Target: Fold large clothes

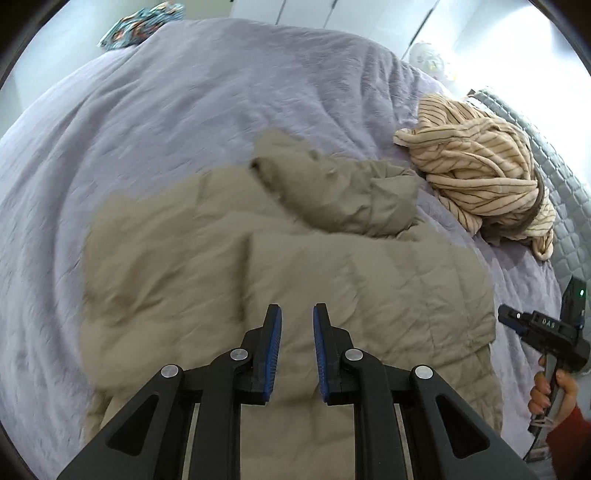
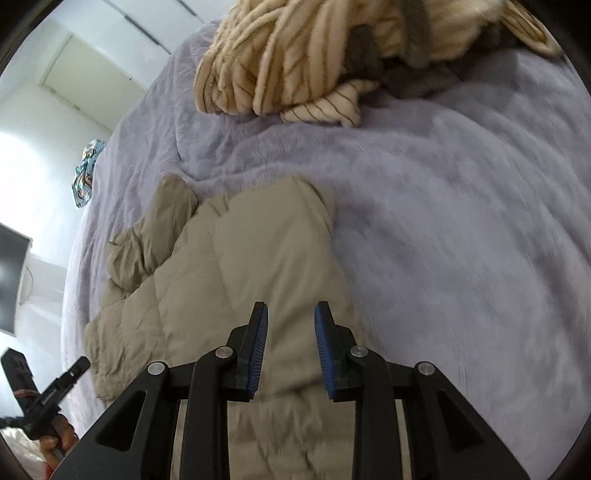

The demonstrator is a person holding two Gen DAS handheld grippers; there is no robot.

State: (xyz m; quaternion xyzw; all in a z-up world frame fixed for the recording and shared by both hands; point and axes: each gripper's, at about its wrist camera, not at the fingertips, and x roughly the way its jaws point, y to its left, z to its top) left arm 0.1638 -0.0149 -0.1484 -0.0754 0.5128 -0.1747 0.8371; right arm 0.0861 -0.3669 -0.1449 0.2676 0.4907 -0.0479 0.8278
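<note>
A khaki quilted puffer jacket (image 1: pixel 258 266) lies spread on the lavender bedspread (image 1: pixel 147 110), one sleeve bunched toward its far side. It also shows in the right wrist view (image 2: pixel 229 266). My left gripper (image 1: pixel 297 314) is open and empty, hovering over the jacket's near part. My right gripper (image 2: pixel 291 310) is open and empty, over the jacket's right edge. The right gripper also shows in the left wrist view (image 1: pixel 517 321), held off the jacket's right side.
A cream striped garment (image 1: pixel 476 166) lies crumpled at the bed's right; it also shows in the right wrist view (image 2: pixel 295 55). A patterned cloth (image 1: pixel 140 26) sits at the far edge. A grey quilted mattress edge (image 1: pixel 554 177) runs along the right. White wardrobe doors stand behind.
</note>
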